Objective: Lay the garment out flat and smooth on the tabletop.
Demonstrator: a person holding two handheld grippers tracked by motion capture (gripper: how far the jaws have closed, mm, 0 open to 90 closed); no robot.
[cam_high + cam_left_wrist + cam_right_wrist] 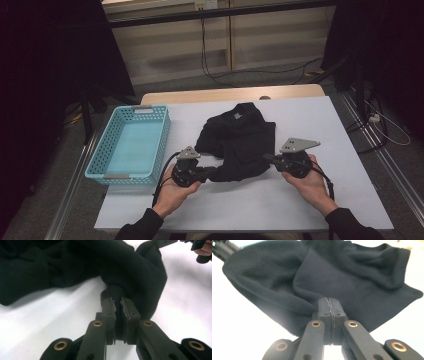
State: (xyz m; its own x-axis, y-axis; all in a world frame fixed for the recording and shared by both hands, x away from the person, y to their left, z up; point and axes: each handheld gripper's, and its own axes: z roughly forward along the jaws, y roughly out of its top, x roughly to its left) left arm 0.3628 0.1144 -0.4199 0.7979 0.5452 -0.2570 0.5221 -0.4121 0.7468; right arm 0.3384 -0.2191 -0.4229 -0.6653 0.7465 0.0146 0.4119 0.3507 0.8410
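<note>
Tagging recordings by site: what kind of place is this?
Likely a lab data-collection station, not a home: a white-covered table ringed by black curtains, loose cables on a carpeted floor, and a staged black garment beside a blue basket.

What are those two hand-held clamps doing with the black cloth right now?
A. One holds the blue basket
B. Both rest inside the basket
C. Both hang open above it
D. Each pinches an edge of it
D: the left gripper and the right gripper each have their jaws closed on an edge of the black garment.
</note>
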